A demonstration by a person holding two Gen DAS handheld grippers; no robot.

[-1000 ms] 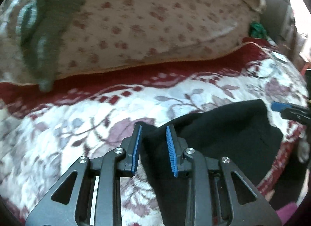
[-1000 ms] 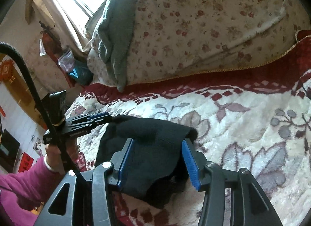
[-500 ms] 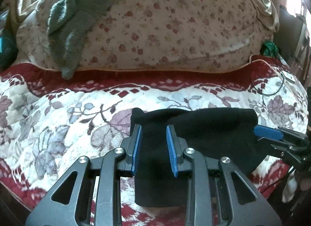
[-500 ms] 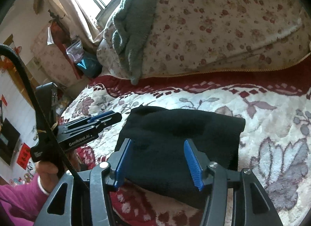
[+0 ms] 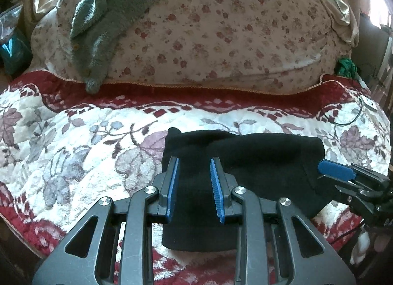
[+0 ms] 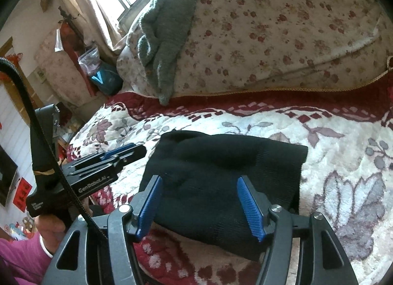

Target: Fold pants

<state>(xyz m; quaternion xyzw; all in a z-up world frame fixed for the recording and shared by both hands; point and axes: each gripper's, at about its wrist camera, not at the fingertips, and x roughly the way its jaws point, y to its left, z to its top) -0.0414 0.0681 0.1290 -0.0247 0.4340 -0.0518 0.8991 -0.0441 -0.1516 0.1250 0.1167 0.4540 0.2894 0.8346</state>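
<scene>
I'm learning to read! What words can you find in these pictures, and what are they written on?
"GenRobot.AI" - white letters on the side of the left gripper, seen in the right wrist view.
Small white print on the left gripper's handle: too small to read.
Red paper signs on the wall: too blurred to read.
White letters on the right gripper at the edge of the left wrist view: cut off, unreadable.

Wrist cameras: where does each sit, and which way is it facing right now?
Left wrist: on the left gripper, angled down at the folded black pants; right gripper at right edge.
Right wrist: on the right gripper, angled down at the pants; left gripper, hand, pink sleeve at left.
Shared: pants, floral bedspread, floral quilt.
</scene>
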